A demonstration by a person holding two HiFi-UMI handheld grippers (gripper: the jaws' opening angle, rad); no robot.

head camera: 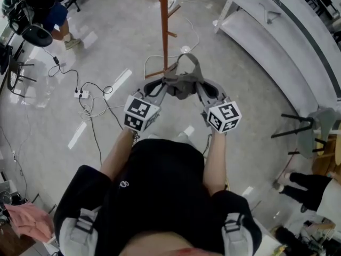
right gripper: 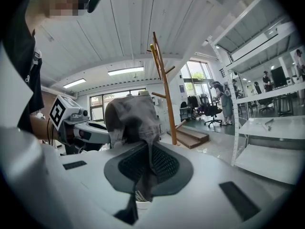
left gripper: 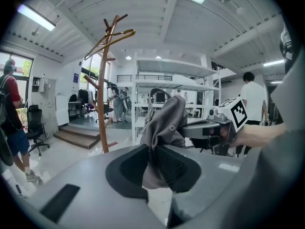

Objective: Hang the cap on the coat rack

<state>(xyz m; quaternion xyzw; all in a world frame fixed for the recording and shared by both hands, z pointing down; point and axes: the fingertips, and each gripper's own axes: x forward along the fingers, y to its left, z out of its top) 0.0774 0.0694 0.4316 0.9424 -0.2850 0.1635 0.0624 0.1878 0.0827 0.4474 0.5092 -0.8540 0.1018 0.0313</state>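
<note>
While the grey cap (head camera: pixel 180 84) hangs stretched between both grippers, off the floor | left gripper (left gripper: pixel 151 168): jaws clamped on one edge of the cap fabric | right gripper (right gripper: pixel 145 171): jaws pinched nearly together on the opposite edge | wooden coat rack (head camera: pixel 164 25): upright beyond the cap, apart from it

Left gripper (head camera: pixel 160 88): jaws clamped on one side of the cap (head camera: pixel 181 81), pointing forward, away from the body.
Right gripper (head camera: pixel 201 89): jaws pinched on the cap's other side, level with the left.
Forearms (head camera: pixel 120 153): both bare, stretched forward, the 2 grippers angled inward.
</note>
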